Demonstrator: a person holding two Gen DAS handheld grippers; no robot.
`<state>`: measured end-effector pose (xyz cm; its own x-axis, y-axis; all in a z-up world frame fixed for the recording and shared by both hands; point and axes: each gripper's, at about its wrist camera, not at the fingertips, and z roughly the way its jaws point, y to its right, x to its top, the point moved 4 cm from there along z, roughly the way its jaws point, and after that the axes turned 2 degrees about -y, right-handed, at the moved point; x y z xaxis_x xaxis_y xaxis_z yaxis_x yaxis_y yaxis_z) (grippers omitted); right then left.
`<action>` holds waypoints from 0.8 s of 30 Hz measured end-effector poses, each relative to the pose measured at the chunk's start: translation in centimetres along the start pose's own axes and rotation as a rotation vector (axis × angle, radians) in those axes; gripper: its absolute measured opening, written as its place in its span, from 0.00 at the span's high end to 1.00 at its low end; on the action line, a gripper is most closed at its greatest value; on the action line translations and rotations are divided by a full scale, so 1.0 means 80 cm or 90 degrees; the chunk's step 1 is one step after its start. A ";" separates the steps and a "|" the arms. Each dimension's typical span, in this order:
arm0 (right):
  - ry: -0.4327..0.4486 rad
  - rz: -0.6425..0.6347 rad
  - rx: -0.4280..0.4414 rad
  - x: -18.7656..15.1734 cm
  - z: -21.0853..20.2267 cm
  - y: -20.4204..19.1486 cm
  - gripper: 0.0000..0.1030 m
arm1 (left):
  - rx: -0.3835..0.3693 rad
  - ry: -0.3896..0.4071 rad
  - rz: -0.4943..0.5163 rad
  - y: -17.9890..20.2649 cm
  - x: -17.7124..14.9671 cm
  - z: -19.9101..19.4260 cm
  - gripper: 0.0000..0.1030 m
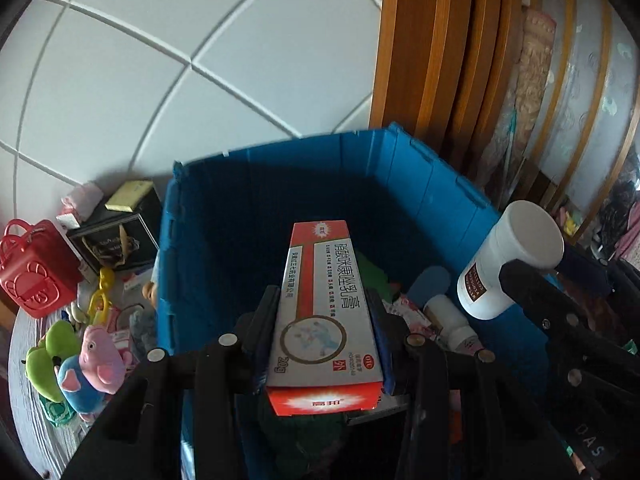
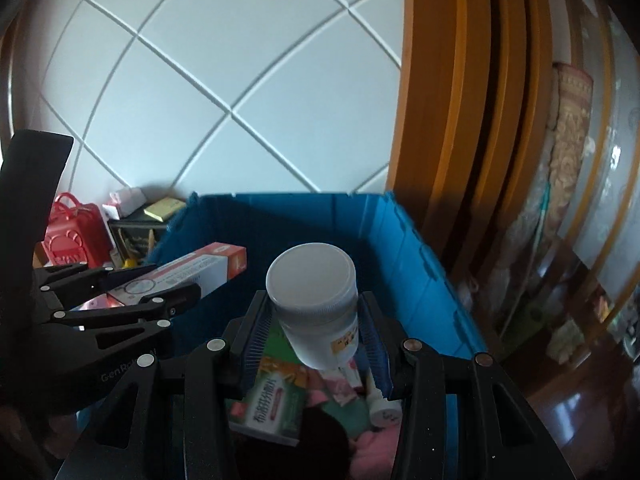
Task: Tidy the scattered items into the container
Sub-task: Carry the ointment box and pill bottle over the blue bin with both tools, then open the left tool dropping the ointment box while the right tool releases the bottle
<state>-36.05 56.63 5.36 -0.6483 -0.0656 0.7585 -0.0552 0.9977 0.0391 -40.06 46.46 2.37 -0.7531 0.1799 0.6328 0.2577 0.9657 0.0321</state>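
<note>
My left gripper (image 1: pixel 322 308) is shut on a red and white ointment box (image 1: pixel 326 312) and holds it above the open blue bin (image 1: pixel 400 184). My right gripper (image 2: pixel 312 320) is shut on a white lidded jar (image 2: pixel 316 300), also above the bin (image 2: pixel 412 264). The jar shows in the left wrist view (image 1: pixel 508 256) at the right, and the box in the right wrist view (image 2: pixel 192 272) at the left. Inside the bin lie a green medicine box (image 2: pixel 276 400), a small white bottle (image 1: pixel 452 320), pink packets and cloth.
Left of the bin on the table are a red plastic basket (image 1: pixel 32 268), a black box (image 1: pixel 116 236) with a yellow pad, a pig plush (image 1: pixel 94 372), a green plush (image 1: pixel 48 360) and small clutter. A white tiled wall stands behind; wooden door frames (image 2: pixel 460 120) at the right.
</note>
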 end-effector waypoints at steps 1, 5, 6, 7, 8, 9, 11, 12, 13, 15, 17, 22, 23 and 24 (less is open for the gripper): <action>-0.025 0.007 0.004 -0.006 0.019 0.009 0.58 | 0.011 -0.025 0.006 0.010 -0.002 0.019 0.60; -0.105 0.017 -0.007 -0.029 0.085 0.038 0.58 | 0.046 -0.106 0.021 0.037 -0.018 0.086 0.60; -0.120 0.014 -0.009 -0.035 0.098 0.039 0.58 | 0.049 -0.121 0.024 0.040 -0.023 0.099 0.60; -0.134 0.008 -0.014 -0.040 0.109 0.041 0.58 | 0.052 -0.136 0.026 0.041 -0.028 0.112 0.60; -0.151 0.005 -0.020 -0.047 0.122 0.044 0.58 | 0.060 -0.153 0.033 0.043 -0.034 0.123 0.60; -0.167 0.005 -0.023 -0.054 0.132 0.043 0.57 | 0.071 -0.169 0.041 0.045 -0.039 0.132 0.60; -0.199 0.022 -0.012 -0.063 0.151 0.048 0.57 | 0.080 -0.203 0.050 0.044 -0.051 0.147 0.60; -0.206 0.021 -0.013 -0.064 0.157 0.052 0.57 | 0.078 -0.223 0.051 0.045 -0.057 0.154 0.60; -0.216 0.013 -0.021 -0.067 0.162 0.052 0.57 | 0.076 -0.240 0.049 0.045 -0.062 0.160 0.60; -0.233 -0.010 -0.033 -0.074 0.171 0.050 0.57 | 0.075 -0.264 0.050 0.045 -0.069 0.168 0.60; -0.235 -0.023 -0.042 -0.077 0.173 0.050 0.57 | 0.082 -0.282 0.060 0.044 -0.075 0.175 0.60; -0.233 -0.014 -0.038 -0.075 0.171 0.054 0.57 | 0.087 -0.294 0.098 0.042 -0.085 0.182 0.37; -0.235 -0.009 -0.039 -0.074 0.170 0.056 0.57 | 0.089 -0.292 0.105 0.043 -0.085 0.181 0.34; -0.239 -0.003 -0.038 -0.074 0.172 0.058 0.57 | 0.091 -0.289 0.109 0.044 -0.085 0.180 0.28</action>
<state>-42.92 61.44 -7.85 -0.8818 -0.0603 0.4678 -0.0214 0.9959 0.0879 -42.73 51.37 -12.92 -0.9028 0.3705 0.2182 0.3388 0.9255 -0.1694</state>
